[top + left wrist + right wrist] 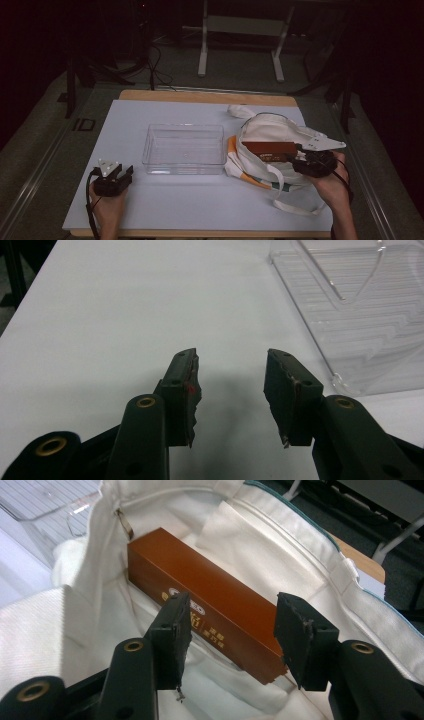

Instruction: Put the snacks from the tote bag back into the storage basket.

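The right gripper (301,156) is at the mouth of a white cloth bag (280,131) that lies near the right edge of the bench (125,210). A brown box (210,605) lies lengthwise in the bag's opening, and this gripper's two black jaws sit on either side of its near end. In the right gripper view they pinch that end of the box. The left gripper (122,175) rests in the person's hand near the front left corner of the bench, jaws spread with only bare bench top between them. A clear plastic tray (184,149) stands in the middle of the bench, just beside the bag and a little beyond the left gripper.
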A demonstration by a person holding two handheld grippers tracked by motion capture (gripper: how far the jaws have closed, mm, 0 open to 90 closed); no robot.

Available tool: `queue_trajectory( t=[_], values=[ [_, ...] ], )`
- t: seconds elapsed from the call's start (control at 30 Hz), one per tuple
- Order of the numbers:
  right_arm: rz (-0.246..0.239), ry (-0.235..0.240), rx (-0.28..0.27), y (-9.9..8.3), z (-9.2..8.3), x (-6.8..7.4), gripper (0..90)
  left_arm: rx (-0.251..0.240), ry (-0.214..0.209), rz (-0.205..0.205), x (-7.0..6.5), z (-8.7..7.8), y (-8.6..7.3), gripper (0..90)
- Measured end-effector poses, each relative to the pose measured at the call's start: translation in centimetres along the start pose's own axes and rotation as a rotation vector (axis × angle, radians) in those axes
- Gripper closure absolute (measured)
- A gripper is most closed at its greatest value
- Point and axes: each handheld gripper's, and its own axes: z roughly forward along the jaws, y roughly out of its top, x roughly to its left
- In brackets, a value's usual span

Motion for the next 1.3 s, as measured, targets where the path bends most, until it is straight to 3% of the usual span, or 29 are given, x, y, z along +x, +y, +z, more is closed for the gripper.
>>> queue_trajectory(
  t=[0.23, 0.4, 0.73, 0.9, 1.3],
  values=[
    [-0.042, 0.006, 0.058, 0.1, 0.2, -1.1, 48.5, -0.02, -0.023, -0.06, 0.6, -0.1, -0.2, 56.0],
    [-0.108, 0.024, 0.097, 0.2, 0.2, -1.6, 48.7, -0.015, -0.013, -0.043, 0.4, -0.1, -0.2, 55.3],
    [-0.159, 0.031, 0.135, 0.8, 0.3, -2.6, 45.5, -0.01, -0.009, -0.035, 0.3, -0.1, -0.2, 54.2],
    [-0.212, 0.016, 0.186, 1.2, 0.4, -3.0, 39.8, -0.006, -0.008, -0.027, 0.3, 0.0, -0.1, 53.8],
    [-0.268, 0.02, 0.265, 2.1, 0.8, -4.2, 35.4, -0.003, -0.002, -0.03, 0.2, 0.0, -0.1, 53.1]
  ],
)
